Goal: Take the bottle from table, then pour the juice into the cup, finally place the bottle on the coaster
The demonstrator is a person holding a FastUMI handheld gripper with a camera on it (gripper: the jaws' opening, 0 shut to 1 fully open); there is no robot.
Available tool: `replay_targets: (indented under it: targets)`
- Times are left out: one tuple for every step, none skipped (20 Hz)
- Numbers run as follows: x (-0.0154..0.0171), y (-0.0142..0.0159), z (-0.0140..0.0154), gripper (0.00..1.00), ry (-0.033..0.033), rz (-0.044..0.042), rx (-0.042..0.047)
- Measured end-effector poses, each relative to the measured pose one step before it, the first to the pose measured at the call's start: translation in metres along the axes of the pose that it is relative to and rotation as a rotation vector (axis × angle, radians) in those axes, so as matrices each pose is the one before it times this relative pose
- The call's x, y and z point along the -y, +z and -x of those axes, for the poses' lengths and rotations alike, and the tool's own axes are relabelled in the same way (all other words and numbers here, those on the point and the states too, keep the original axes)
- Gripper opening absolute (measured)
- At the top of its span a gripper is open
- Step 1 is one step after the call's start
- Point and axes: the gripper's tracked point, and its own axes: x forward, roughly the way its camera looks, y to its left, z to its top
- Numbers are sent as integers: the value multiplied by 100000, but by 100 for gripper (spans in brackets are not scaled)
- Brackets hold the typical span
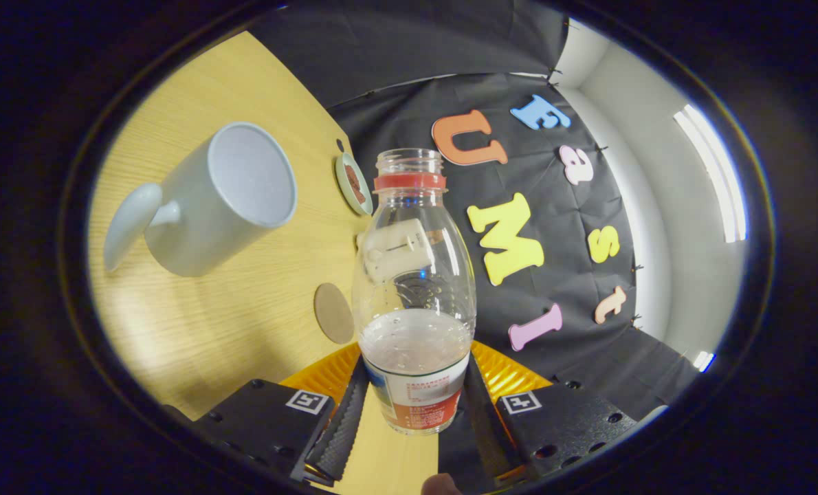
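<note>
While the whole scene leans over in the gripper view, we see the light wooden table (230,323) as the biggest thing, running from beside the fingers up to the black cloth wall. On it stands a pale grey mug (209,199) with its handle turned away from the bottle and its mouth open toward us; we see nothing inside it. Next in size comes the clear plastic bottle (414,289), uncapped, with a red ring under its threaded neck and a label around its base. A pale, cloudy liquid fills roughly its lower third. We hold this bottle in the gripper (412,419): both fingers press against the labelled lower part from either side, so the claw is clamped on it. Just beside the bottle, between it and the mug, a round brown coaster (333,313) lies flat on the wood. Farther off, near the table's far edge and close to the bottle's neck, sits a small green-rimmed dish (352,183) holding something dark.
</note>
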Motion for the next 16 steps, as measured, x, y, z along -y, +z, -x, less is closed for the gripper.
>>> replay_targets:
  targets:
    - [21,149,171,76,-223,3049,415]
    - [136,-110,-25,76,-531,3364,6]
    - [111,-35,38,76,-450,3226,186]
    - [171,0,15,76,-365,2467,228]
    - [158,66,-35,76,-9,2193,196]
    - [40,-70,55,76,106,1464,-71]
    - [79,-22,-49,77,119,1334,53]
    - [-51,-27,-32,77,151,1149,32]
    - [-141,212,27,77,469,1737,386]
    - [-110,47,-86,77,-19,2144,-2]
    - [-66,188,-118,77,144,1895,335]
    - [8,92,-59,77,24,1485,363]
    - [166,29,-68,76,-182,1510,148]
    - [203,45,-9,76,-539,1478,353]
    - [144,208,59,77,-646,1626,402]
    - [144,179,132,76,-661,1504,327]
